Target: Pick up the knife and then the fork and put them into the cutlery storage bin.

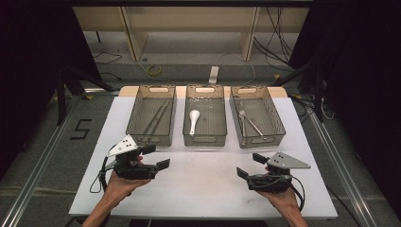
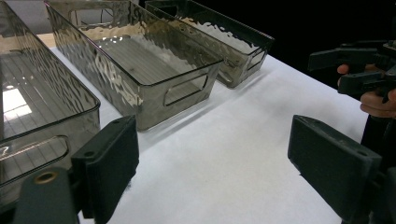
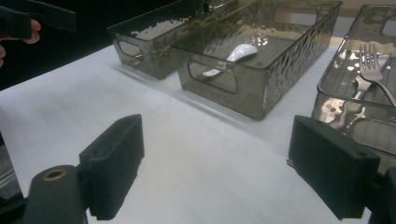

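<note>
Above the white table (image 1: 198, 182), left tongs (image 1: 158, 156) and right tongs (image 1: 249, 165), both wide apart, empty, touching nothing.

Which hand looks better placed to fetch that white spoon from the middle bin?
Probably the right. The right gripper, jaws open and holding nothing, faces the white spoon in the middle bin. The left gripper is also open, but stands nearer the left bin.

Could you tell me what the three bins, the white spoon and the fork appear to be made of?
The bins look like smoky translucent plastic: rippled, see-through walls with moulded handle slots. The white spoon appears to be glazed ceramic, or possibly melamine: opaque white with a soft shine. The fork looks like polished metal, likely stainless steel, given its bright silvery reflections.
</note>
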A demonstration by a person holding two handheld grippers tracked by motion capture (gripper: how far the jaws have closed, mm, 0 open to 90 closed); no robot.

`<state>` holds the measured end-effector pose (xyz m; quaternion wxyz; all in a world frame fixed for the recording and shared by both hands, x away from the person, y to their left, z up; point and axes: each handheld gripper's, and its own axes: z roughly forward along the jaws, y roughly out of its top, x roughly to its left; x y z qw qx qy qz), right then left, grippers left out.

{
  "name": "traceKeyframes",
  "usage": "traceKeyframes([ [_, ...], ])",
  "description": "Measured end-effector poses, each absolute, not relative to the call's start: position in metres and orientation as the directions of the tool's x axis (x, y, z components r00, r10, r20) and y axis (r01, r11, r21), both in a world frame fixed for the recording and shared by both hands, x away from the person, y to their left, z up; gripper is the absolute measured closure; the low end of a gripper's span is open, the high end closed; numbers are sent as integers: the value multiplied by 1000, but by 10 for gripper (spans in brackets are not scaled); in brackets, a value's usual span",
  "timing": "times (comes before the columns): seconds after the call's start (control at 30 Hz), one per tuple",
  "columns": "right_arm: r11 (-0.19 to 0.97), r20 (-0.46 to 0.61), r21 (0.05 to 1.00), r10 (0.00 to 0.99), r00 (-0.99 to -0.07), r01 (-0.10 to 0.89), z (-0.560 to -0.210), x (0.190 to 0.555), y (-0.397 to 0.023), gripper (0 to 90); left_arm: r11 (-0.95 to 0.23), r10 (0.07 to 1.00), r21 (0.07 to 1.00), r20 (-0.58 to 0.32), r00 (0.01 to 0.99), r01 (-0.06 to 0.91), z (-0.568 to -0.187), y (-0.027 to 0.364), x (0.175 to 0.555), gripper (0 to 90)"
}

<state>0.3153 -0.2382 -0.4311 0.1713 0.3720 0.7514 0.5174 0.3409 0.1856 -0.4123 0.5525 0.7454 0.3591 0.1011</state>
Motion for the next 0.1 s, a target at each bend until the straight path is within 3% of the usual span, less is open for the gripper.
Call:
traceKeyframes([
  [0.1, 189, 128, 904, 736, -664, 383, -431, 315, -238, 191, -132, 647, 896, -246, 721, 424, -412, 186, 341, 160],
])
